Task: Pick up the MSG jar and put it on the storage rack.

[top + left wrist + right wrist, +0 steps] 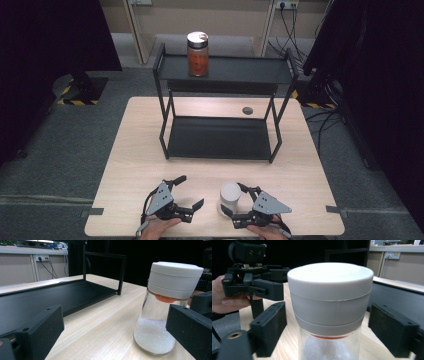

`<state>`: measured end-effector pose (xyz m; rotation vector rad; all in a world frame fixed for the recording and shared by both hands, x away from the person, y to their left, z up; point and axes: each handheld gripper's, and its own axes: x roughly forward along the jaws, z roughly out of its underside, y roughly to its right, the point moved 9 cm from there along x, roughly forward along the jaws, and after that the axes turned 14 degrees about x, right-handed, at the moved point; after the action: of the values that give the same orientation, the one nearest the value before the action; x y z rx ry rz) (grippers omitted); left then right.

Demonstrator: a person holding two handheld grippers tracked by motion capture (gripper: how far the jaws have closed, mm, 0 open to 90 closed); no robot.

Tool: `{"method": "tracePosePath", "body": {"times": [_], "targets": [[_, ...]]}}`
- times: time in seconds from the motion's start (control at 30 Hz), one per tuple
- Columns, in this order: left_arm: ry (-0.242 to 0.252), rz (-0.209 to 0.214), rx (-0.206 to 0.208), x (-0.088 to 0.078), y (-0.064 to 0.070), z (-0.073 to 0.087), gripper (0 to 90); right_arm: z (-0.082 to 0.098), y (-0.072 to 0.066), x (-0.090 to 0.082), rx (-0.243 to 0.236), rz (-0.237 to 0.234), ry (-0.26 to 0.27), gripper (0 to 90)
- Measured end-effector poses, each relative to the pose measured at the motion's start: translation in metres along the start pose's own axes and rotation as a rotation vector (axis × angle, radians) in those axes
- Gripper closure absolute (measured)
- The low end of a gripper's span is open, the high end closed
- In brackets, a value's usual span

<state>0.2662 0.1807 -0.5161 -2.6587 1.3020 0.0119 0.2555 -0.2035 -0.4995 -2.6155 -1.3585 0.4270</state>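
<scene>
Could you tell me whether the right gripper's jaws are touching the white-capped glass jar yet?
Apart. In the right gripper view, the white-capped glass jar stands between the right gripper jaws, and bare table shows between the jar and each jaw.

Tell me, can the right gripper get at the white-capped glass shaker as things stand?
Probably yes. The right gripper already has the white-capped glass shaker between its jaws, which stand either side with small gaps. The left gripper sits apart, and nothing on the table blocks it.
</scene>
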Motion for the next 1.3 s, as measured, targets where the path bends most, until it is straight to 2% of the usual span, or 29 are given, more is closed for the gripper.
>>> {"method": "tracePosePath", "body": {"times": [0.1, 0.17, 0.23, 0.37, 0.47, 0.57, 0.77, 1.3], "targets": [[0.002, -0.001, -0.001, 0.000, 0.000, 0.000, 1.0, 0.000, 0.001, 0.005, 0.011, 0.015, -0.017, 28.2], [0.003, -0.003, 0.000, 0.000, -0.001, 0.000, 1.1, 0.000, 0.002, 0.006, 0.021, 0.008, -0.025, 33.5], [0.004, -0.004, 0.001, 0.000, -0.001, 0.000, 1.2, 0.000, -0.002, 0.005, -0.005, 0.017, -0.025, 34.6], [-0.002, -0.008, -0.001, 0.000, -0.001, 0.001, 1.2, -0.004, -0.006, 0.003, -0.022, 0.042, -0.023, 35.5], [0.002, -0.012, -0.003, -0.001, -0.001, 0.001, 1.2, -0.006, -0.005, 0.000, -0.003, 0.032, 0.000, 35.5], [0.002, -0.015, -0.003, -0.001, -0.001, 0.001, 1.2, -0.011, -0.008, -0.003, -0.017, 0.034, 0.005, 35.5], [0.002, -0.018, -0.003, -0.001, -0.001, 0.001, 1.2, -0.022, -0.012, -0.005, -0.016, 0.022, 0.009, 35.5], [0.002, -0.022, 0.003, -0.001, -0.001, 0.001, 1.5, -0.071, -0.009, -0.012, -0.026, 0.042, 0.036, 35.5]]}}
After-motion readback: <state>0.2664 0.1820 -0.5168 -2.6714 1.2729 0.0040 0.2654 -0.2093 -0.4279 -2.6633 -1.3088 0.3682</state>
